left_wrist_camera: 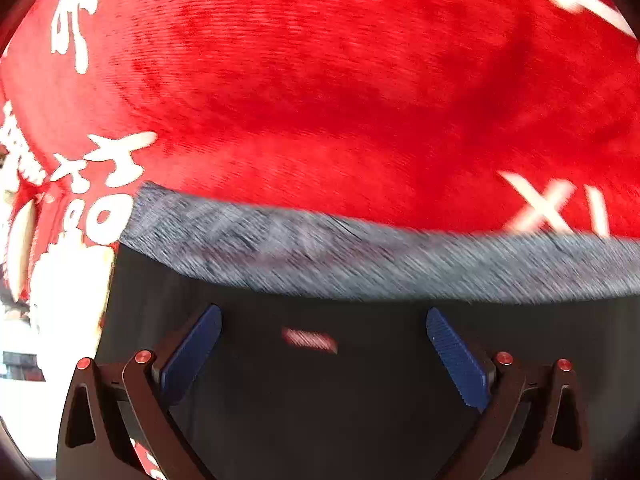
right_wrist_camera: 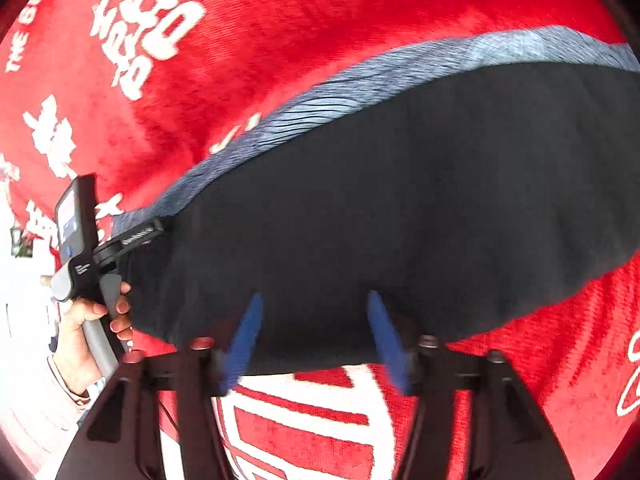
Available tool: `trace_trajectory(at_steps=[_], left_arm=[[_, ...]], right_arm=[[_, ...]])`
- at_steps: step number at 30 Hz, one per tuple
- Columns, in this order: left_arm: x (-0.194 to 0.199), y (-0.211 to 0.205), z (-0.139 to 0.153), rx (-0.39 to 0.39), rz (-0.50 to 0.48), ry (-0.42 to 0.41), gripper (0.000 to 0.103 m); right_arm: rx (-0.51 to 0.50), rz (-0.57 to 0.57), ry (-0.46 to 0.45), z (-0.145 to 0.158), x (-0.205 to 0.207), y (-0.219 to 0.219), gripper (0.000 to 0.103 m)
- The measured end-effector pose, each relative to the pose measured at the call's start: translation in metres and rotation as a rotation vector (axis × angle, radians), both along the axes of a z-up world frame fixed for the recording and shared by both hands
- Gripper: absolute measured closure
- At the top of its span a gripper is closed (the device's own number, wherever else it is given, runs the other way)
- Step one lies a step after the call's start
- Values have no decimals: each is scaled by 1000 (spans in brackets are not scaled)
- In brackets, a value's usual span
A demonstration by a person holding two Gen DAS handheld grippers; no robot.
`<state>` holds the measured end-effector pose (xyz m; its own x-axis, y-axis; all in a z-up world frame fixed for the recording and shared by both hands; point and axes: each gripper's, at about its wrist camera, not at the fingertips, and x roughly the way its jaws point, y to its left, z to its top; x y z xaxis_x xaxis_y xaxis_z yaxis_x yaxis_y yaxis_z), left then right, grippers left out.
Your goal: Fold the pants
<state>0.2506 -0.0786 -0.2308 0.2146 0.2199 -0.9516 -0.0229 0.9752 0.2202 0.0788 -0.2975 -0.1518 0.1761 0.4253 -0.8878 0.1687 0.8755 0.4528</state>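
The dark pants (right_wrist_camera: 400,208), with a grey waistband (left_wrist_camera: 360,256), lie on a red blanket with white lettering (left_wrist_camera: 320,80). The left tool (left_wrist_camera: 324,320) is spread wide over the dark fabric, gripping nothing. The right tool (right_wrist_camera: 314,312) is also parted at the pants' near edge, empty; the person's left hand (right_wrist_camera: 92,320) shows at far left.

Pants (right_wrist_camera: 400,208) lie flat on the blanket (right_wrist_camera: 280,60), which runs out past them at 12, 9 & 3 o'clock in my R view. Waistband (left_wrist_camera: 360,256) runs across at 12 o'clock ahead of my L gripper (left_wrist_camera: 324,344), over the pants. My R gripper (right_wrist_camera: 314,340) is over their near edge; L hand (right_wrist_camera: 92,320) sits at 9 o'clock beside them.
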Motion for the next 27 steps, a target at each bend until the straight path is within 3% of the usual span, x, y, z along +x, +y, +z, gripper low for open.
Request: trace_trajectory(at_steps=[8, 12, 19, 24, 27], left_arm=[[-50, -11, 35, -106, -19, 4, 0], [-63, -32, 50, -107, -61, 7, 0], [-72, -77, 68, -169, -115, 21, 0], [-81, -140, 76, -207, -221, 18, 0], [-86, -173, 79, -212, -269, 2, 0]], right_arm=[[-9, 64, 2, -2, 10, 21, 9], [10, 90, 21, -5, 12, 21, 7], [123, -54, 21, 14, -6, -34, 6], [79, -131, 45, 24, -28, -84, 6], [-6, -177, -1, 38, -30, -114, 6]])
